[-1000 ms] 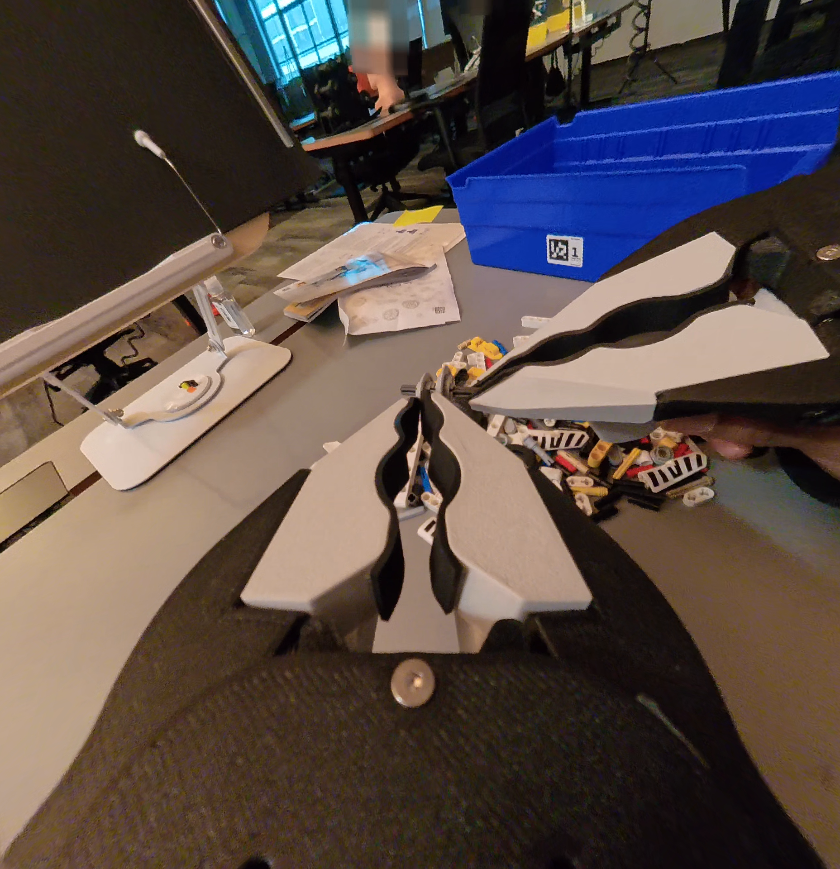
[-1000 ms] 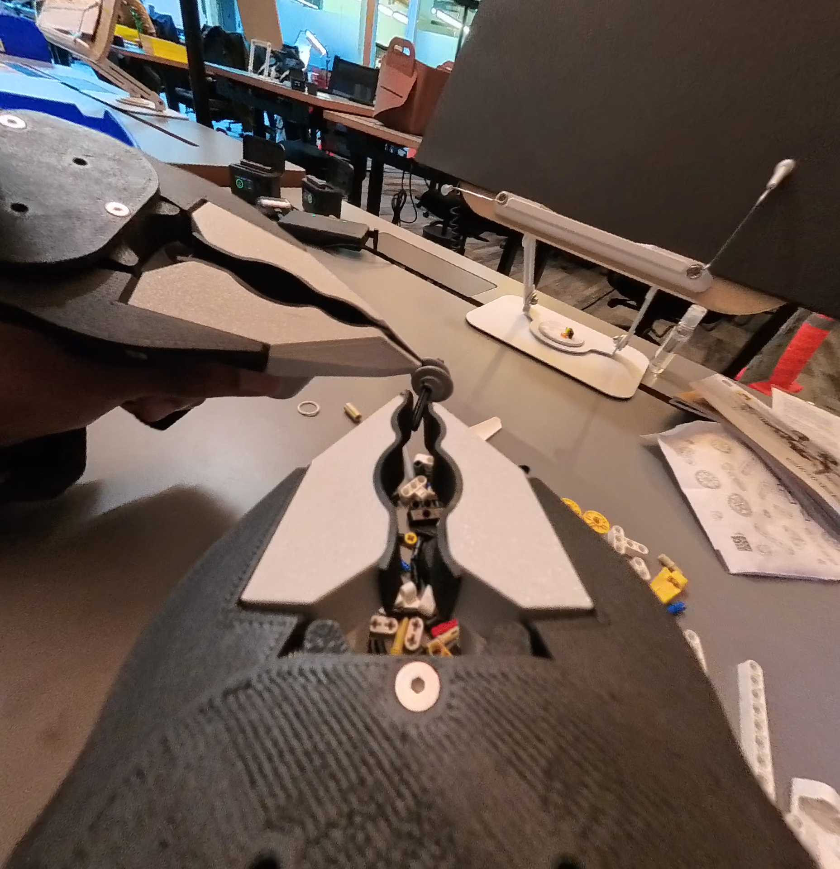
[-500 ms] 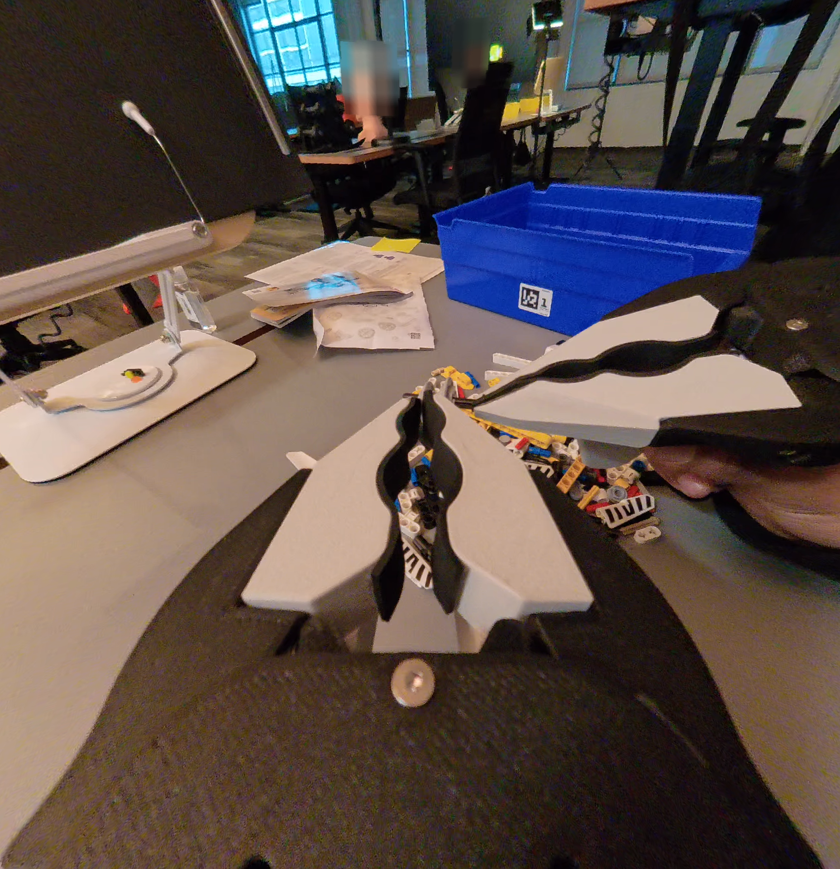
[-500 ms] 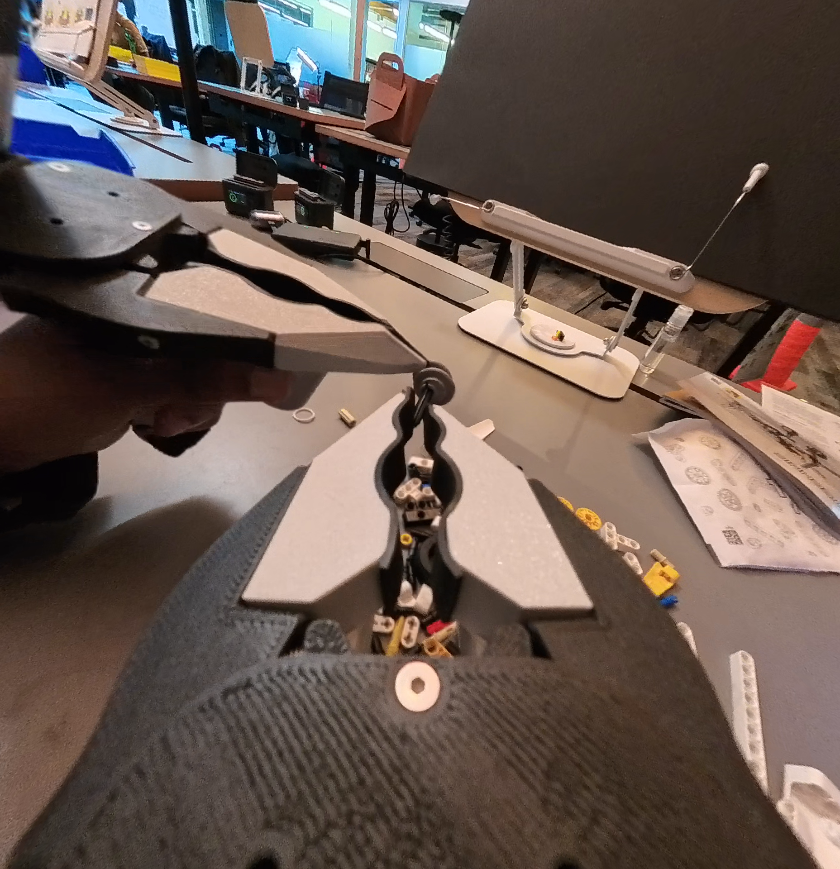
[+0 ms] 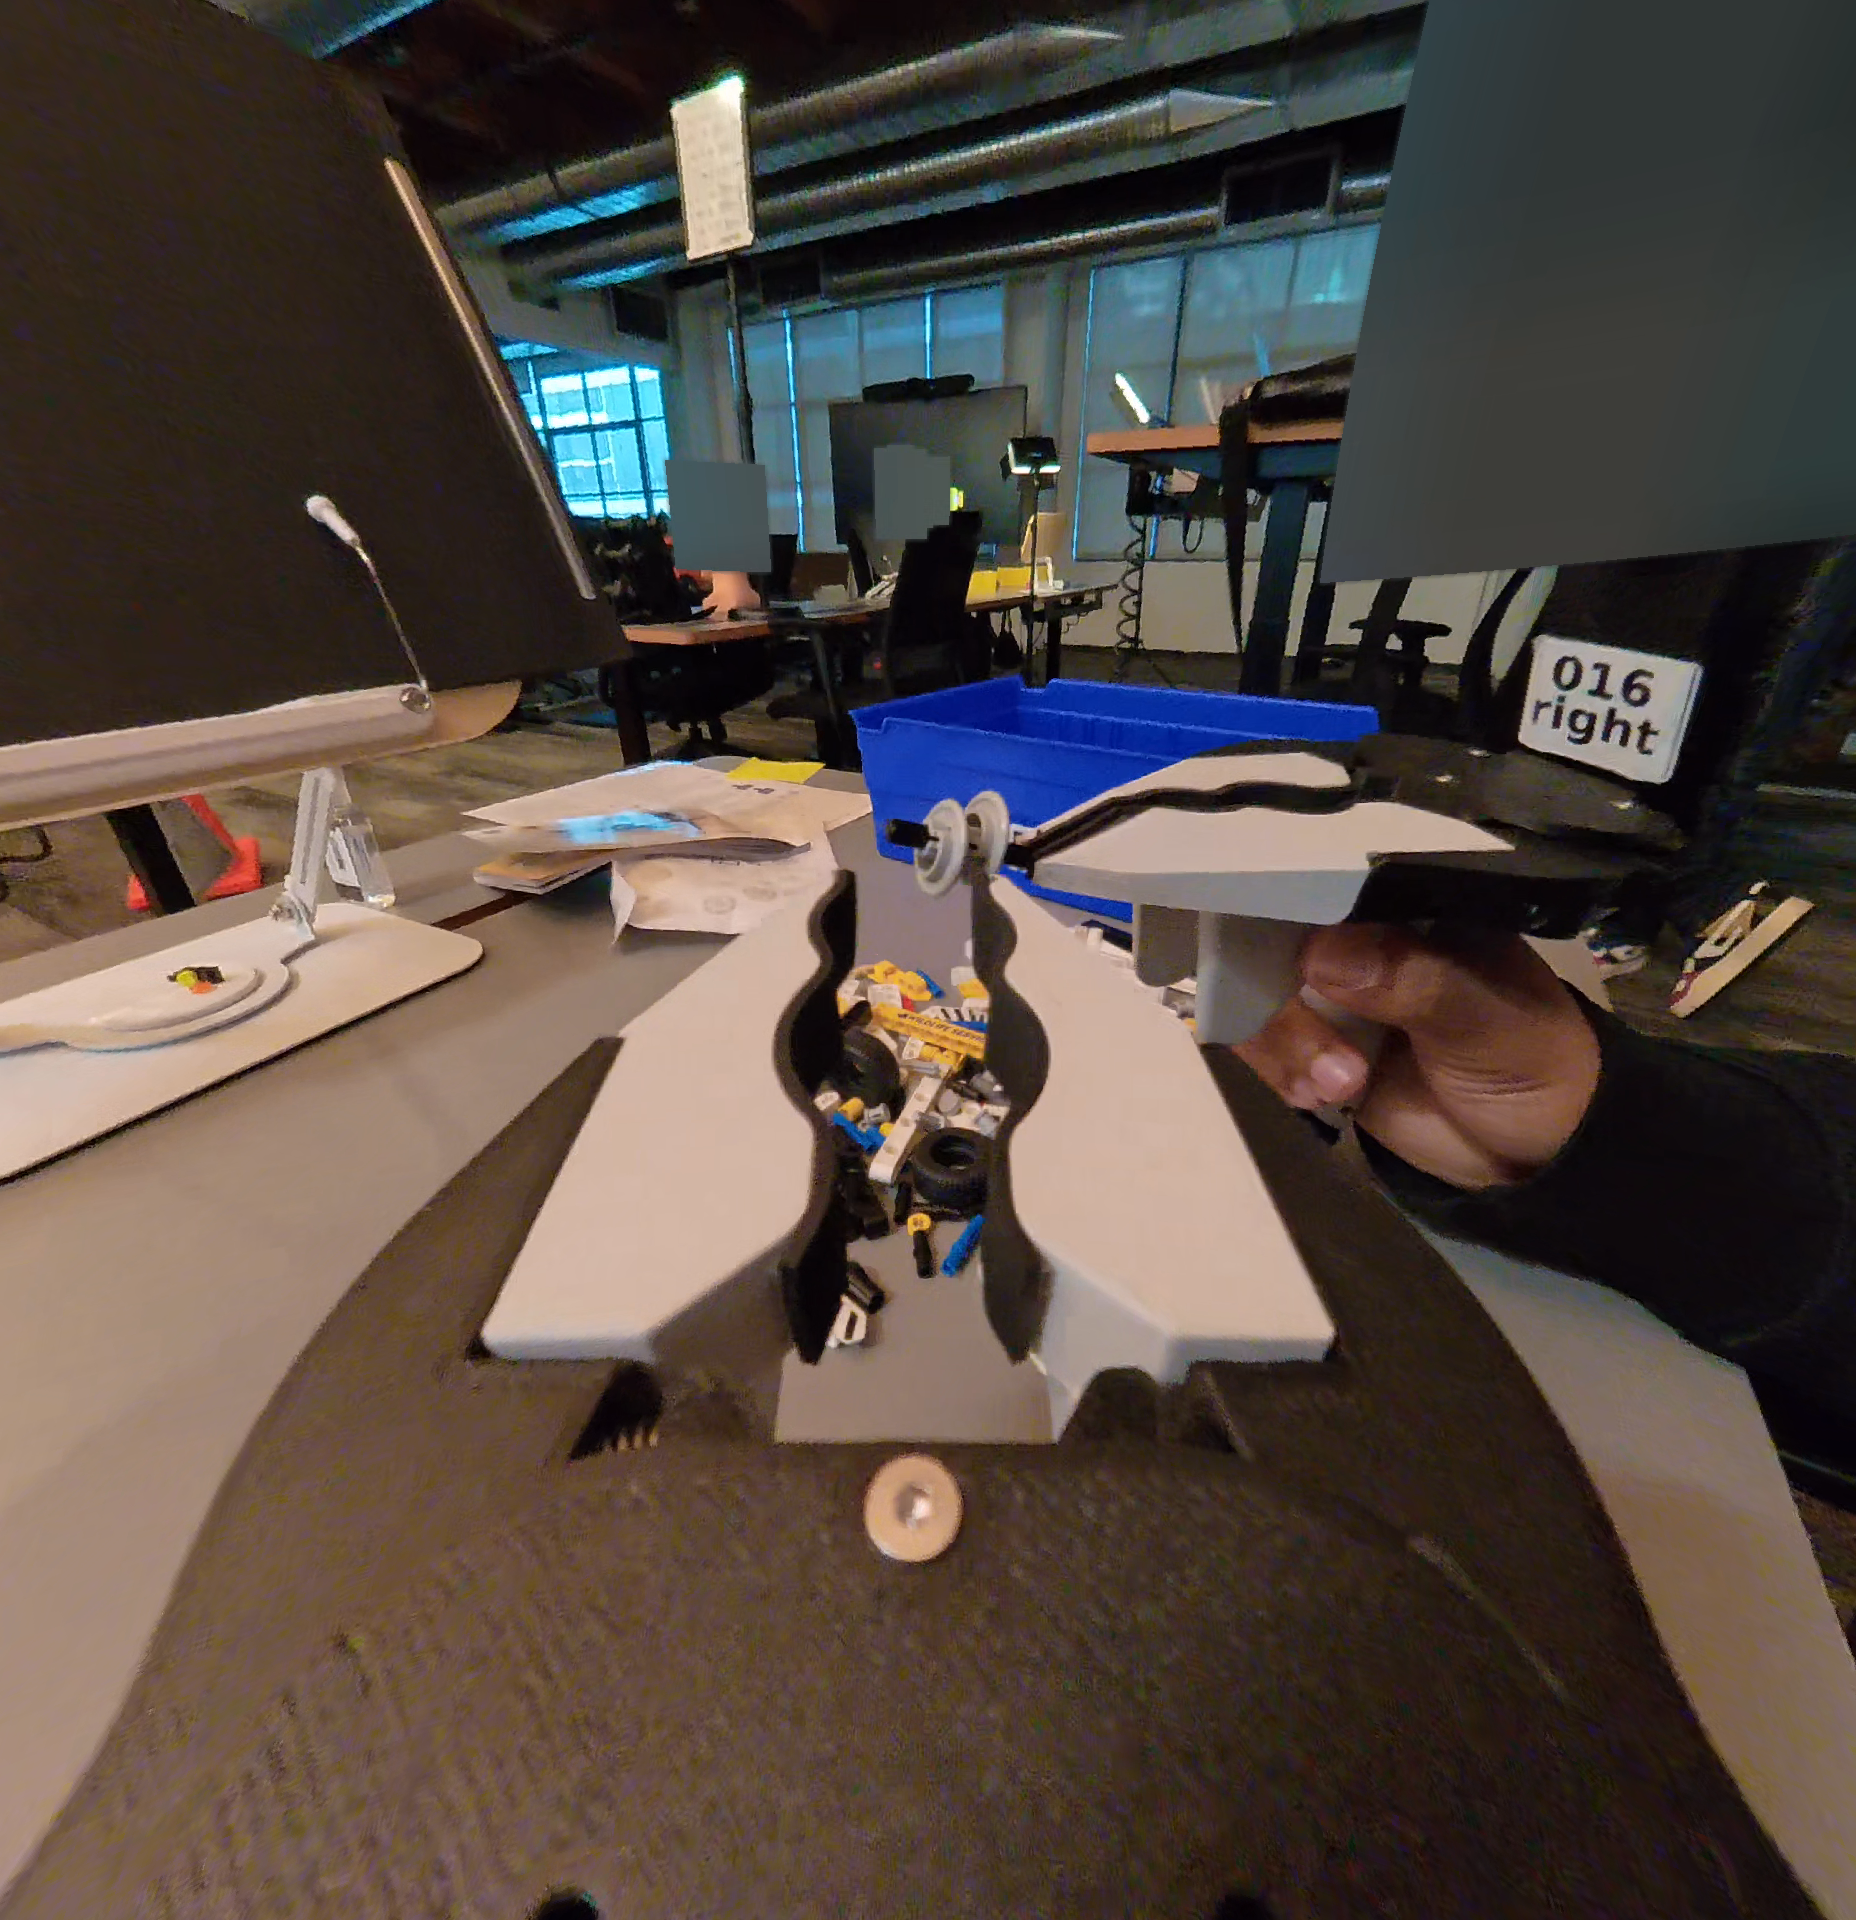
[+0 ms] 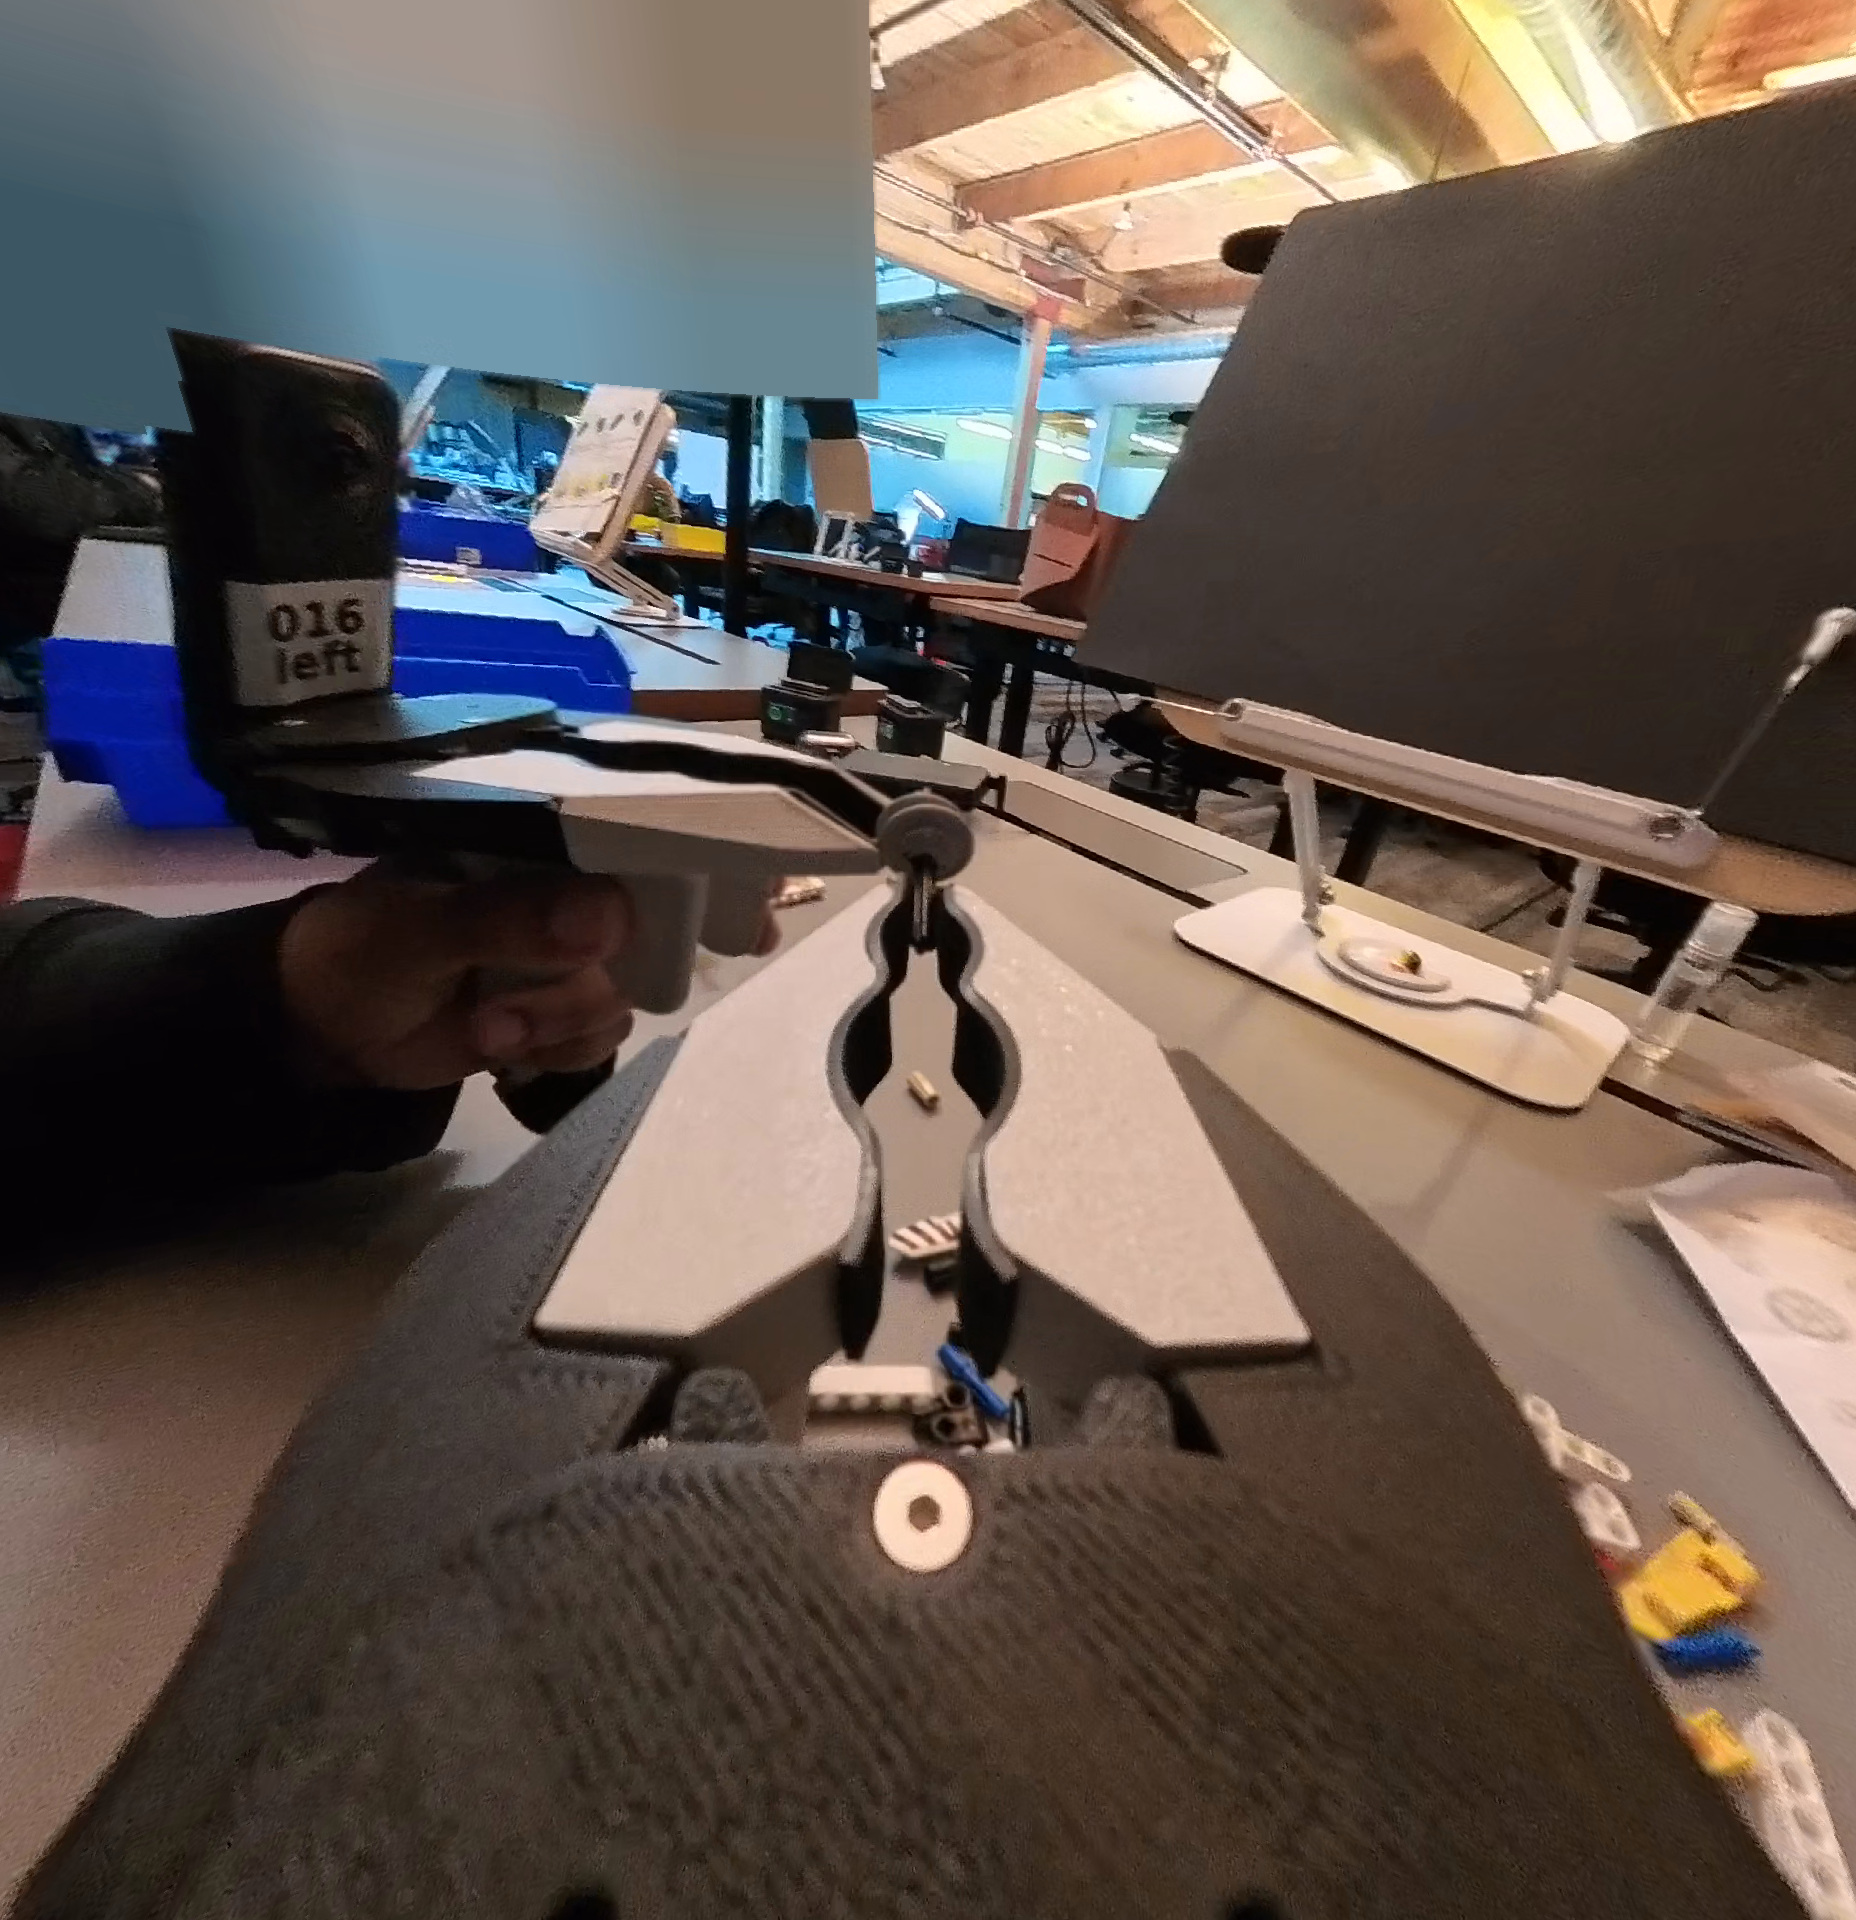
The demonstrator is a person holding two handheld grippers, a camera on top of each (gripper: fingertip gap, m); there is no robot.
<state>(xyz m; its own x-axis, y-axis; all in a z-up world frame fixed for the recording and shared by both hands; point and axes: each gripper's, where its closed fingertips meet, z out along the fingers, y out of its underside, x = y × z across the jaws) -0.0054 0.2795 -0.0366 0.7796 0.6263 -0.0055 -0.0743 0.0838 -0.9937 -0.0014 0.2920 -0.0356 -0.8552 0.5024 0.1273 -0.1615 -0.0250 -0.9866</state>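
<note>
My right gripper [image 6: 922, 883] is shut on a short black axle that carries two grey discs [image 6: 924, 829], held above the grey table [image 6: 1163, 935]. In the left wrist view the right gripper [image 5: 1028, 847] reaches in from the right, with the discs [image 5: 960, 831] on the axle at its tips. My left gripper [image 5: 913, 888] is open and grips nothing. Its right fingertip [image 5: 981, 899] stands just under the discs. In the right wrist view the left gripper [image 6: 882, 821] comes in from the left, its tips beside the discs. A hand [image 5: 1443, 1049] holds the right gripper.
A pile of small toy building pieces [image 5: 913, 1091] lies on the table under my left gripper. A blue bin [image 5: 1059, 748] and papers [image 5: 675, 831] lie behind it. A white stand base [image 5: 176, 1008] under a black board sits left. Loose pieces [image 6: 1682, 1579] and a small brass part [image 6: 921, 1088] lie nearby. Only a small space, under 4 cm, lies between the two pairs of fingers.
My left gripper was shut at the axle and has opened. Both grippers have risen and tilted up from the table. My right gripper has kept its hold on the axle with the discs.
</note>
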